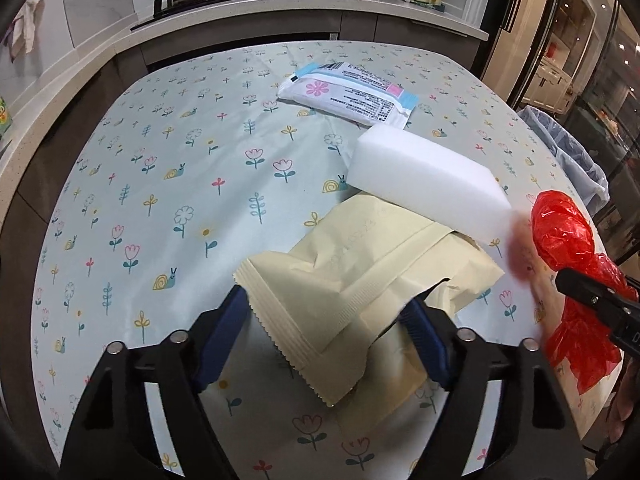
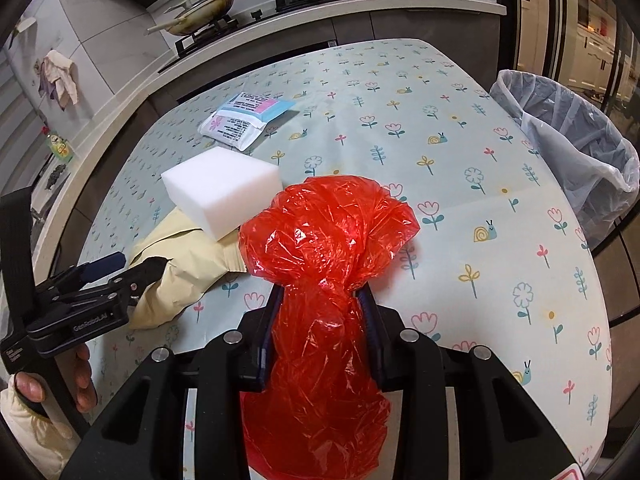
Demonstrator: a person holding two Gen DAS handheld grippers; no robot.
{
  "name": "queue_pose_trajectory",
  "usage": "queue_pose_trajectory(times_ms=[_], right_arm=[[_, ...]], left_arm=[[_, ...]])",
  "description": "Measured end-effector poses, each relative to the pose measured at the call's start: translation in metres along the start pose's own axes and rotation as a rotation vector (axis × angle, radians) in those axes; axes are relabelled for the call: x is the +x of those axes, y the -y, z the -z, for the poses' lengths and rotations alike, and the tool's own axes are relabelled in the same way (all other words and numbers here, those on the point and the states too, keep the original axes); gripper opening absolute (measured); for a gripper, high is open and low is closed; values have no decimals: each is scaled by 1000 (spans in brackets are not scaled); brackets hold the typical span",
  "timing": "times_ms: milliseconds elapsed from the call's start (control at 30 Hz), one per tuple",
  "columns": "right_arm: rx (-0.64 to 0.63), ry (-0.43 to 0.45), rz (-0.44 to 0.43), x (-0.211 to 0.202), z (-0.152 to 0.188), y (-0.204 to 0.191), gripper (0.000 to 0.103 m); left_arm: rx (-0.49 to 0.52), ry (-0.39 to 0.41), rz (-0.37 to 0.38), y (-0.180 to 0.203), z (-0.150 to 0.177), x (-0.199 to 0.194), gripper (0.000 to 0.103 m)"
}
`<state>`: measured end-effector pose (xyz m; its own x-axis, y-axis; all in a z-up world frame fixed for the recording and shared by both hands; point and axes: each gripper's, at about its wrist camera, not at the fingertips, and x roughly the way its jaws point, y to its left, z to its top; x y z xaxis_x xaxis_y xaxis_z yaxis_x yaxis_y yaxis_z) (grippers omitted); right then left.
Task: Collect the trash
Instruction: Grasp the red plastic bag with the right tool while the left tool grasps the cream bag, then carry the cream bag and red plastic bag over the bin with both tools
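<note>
My left gripper [image 1: 326,312] has its blue-padded jaws wide on both sides of the near end of a cream-yellow wrapper [image 1: 360,280] lying on the table; whether the pads touch it is unclear. The wrapper also shows in the right wrist view [image 2: 176,276], with the left gripper [image 2: 120,268] around it. A white foam block [image 1: 424,178] rests on the wrapper's far end; it shows in the right wrist view too [image 2: 224,192]. My right gripper [image 2: 320,296] is shut on a crumpled red plastic bag [image 2: 328,224], held above the table; the bag appears at the left view's right edge [image 1: 564,236].
A white and blue printed packet [image 1: 344,92] lies farther back on the floral tablecloth [image 1: 160,184]. A bin lined with a clear bag [image 2: 572,136] stands off the table's right edge. A counter with a stove and pans [image 2: 248,4] runs behind.
</note>
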<state>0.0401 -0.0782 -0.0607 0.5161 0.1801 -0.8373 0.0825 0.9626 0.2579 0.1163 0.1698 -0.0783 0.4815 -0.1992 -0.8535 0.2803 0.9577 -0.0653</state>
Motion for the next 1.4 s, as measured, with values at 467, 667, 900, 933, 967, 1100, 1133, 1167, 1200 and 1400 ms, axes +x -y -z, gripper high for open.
queue_pose_trajectory(times_ms=[467,667,900,933,967,1100,1133,1167,1200,1400], right_arm=[[19,92,-1,-26,-21,6,34],[60,174,15,-51,-39,29,34],[141,269,67,-82,-59,80,34],[155,281,74,-86,-60,89,34],[173,294,82,-90,-63,99,34],[229,333,114,-104,-70,133,34],[241,342,122,-106,-71,141,34],[253,351,131,-110,-73,148,34],[264,360,139,-112,-74,156,34],[337,403,184,-127,-79,201,34]], left_arm=[[5,50,77,20,-3,-41,10],[39,91,128,49,-23,-58,10],[101,122,174,102,-57,-56,10],[110,126,183,110,-62,-55,10],[119,130,193,119,-68,-54,10],[174,147,221,163,-89,-49,10],[191,152,227,175,-94,-48,10],[204,156,232,186,-99,-46,10],[218,160,238,198,-104,-44,10],[270,157,257,256,-130,-25,10]])
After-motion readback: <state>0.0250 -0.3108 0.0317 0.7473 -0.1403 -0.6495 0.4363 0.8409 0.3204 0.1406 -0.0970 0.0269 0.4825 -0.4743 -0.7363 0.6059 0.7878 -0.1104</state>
